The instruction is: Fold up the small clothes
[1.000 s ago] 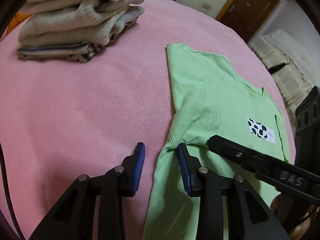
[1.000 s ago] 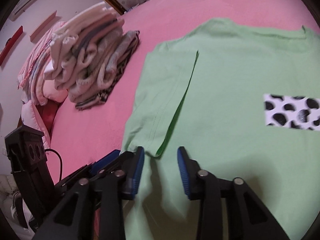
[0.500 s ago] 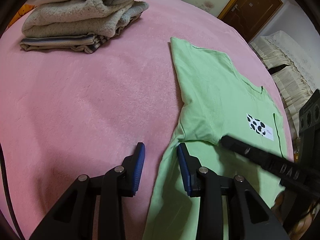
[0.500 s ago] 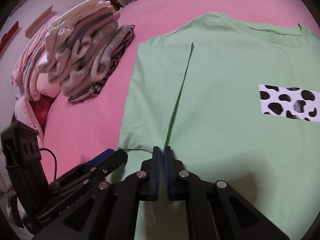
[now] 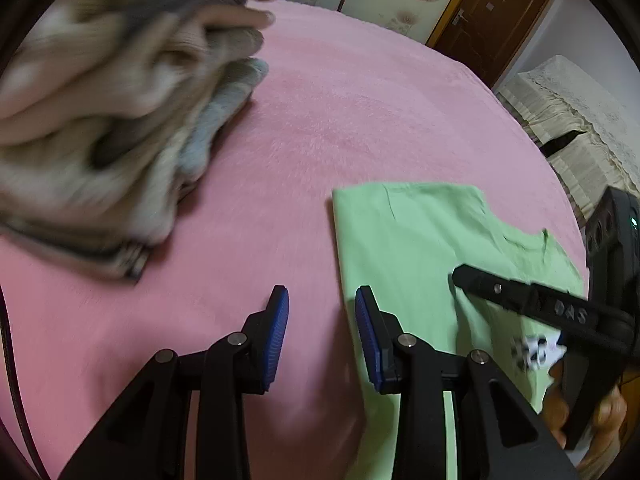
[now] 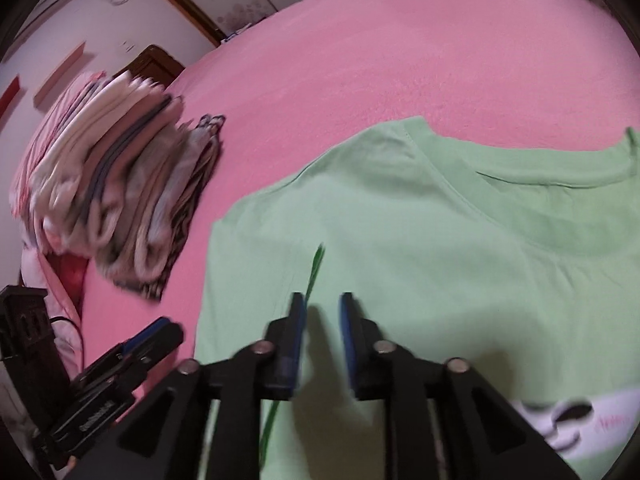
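A light green T-shirt (image 5: 404,240) with a spotted white patch lies flat on the pink blanket (image 5: 320,120). Its near sleeve is folded in over the body, and the fold's dark edge (image 6: 316,268) runs down to my right gripper (image 6: 322,332). That gripper's jaws are opening just above the shirt, with nothing pinched between the pads. My left gripper (image 5: 320,336) hovers open at the shirt's left edge, which runs along the inside of its right pad, with only blanket in the gap. In the right wrist view the left gripper (image 6: 152,332) shows at lower left.
A tall stack of folded grey, beige and striped clothes (image 6: 120,184) sits on the blanket left of the shirt, blurred and close in the left wrist view (image 5: 100,140). Beyond the bed are a brown door (image 5: 492,12) and lace-covered furniture (image 5: 560,128).
Both grippers moved up along the shirt toward its collar end. The right gripper shut on the sleeve fold half a second ago and has since opened off it, leaving the sleeve lying folded in.
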